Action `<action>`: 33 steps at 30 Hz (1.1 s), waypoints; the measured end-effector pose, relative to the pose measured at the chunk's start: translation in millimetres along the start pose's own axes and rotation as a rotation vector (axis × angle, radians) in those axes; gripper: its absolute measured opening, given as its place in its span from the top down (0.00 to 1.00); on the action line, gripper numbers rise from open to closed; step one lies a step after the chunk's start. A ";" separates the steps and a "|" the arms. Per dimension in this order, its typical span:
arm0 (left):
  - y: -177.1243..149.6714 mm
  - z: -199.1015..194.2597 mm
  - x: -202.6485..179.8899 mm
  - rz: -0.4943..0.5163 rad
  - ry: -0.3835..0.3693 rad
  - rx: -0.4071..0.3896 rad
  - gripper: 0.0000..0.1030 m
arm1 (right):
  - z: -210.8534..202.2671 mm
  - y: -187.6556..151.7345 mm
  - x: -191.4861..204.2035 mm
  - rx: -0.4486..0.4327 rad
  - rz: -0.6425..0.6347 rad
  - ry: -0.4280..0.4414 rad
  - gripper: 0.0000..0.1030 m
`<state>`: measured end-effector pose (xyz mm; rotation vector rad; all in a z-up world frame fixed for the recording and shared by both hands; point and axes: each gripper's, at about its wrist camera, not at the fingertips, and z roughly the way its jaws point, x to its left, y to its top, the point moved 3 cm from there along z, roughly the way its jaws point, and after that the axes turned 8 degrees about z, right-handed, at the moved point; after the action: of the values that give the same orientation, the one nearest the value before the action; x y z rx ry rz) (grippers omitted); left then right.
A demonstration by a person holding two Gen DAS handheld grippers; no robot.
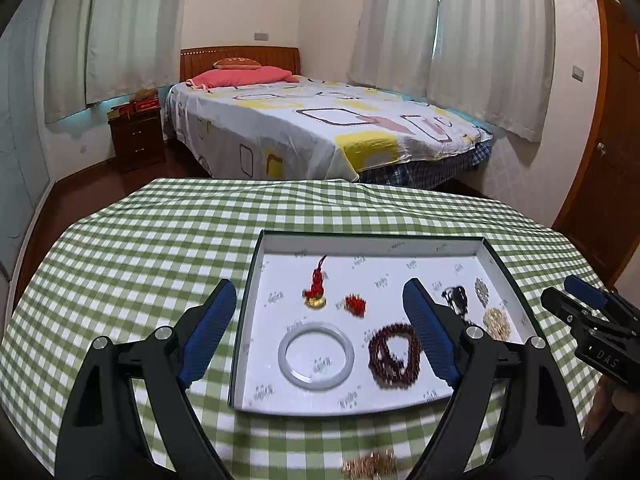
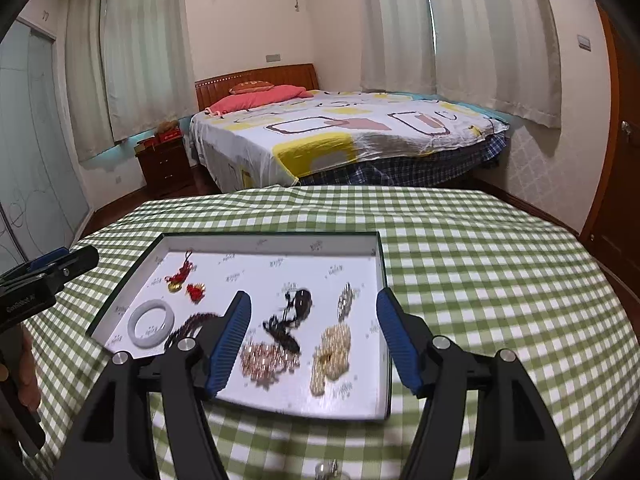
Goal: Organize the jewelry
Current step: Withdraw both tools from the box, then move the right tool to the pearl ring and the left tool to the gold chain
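While both tools hang over the checked table, neither grips anything. Left gripper [image 1: 320, 332]: jaws spread wide, nothing between the blue pads [image 1: 208, 332], poised above the near-left part of the tray [image 1: 372, 240]. Right gripper [image 2: 314, 340]: jaws likewise wide apart, empty, over the tray's near-right part; in the left wrist view it shows only at the right edge [image 1: 580, 304].

Tray: shallow, white inside, dark rim, sits on a green-and-white gingham tablecloth [image 1: 160, 240].

Inside, left side: a pale jade-like bangle [image 1: 316, 356] lying flat; a coil of dark red beads [image 1: 394, 356] just beside it; farther back, a red knotted charm with a gold piece [image 1: 315, 292] and a small red ornament [image 1: 355, 305].

Right side: a black corded pendant [image 2: 292, 316], a heap of rose-gold chain [image 2: 266, 360], a cream pearl strand [image 2: 332, 354], a small silvery piece [image 2: 345, 300]. Pieces lie apart, except the black cord, which runs into the rose-gold heap.

Outside the tray, on the cloth at the near edge: a blurred gold-toned cluster [image 1: 370, 466]; a small clear or silvery item [image 2: 326, 470], too cropped to identify.

Behind: bed [image 1: 320, 128], curtains.
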<state>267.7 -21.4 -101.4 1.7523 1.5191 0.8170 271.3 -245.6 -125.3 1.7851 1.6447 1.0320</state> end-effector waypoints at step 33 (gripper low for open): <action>-97.8 -19.5 -6.8 -0.047 -0.008 0.106 0.19 | 10.9 -97.8 -22.9 0.218 -0.008 -0.061 0.58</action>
<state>195.0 -16.8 -169.9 1.7855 1.6183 0.7169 221.4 -252.3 -212.9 1.9261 1.7819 0.8120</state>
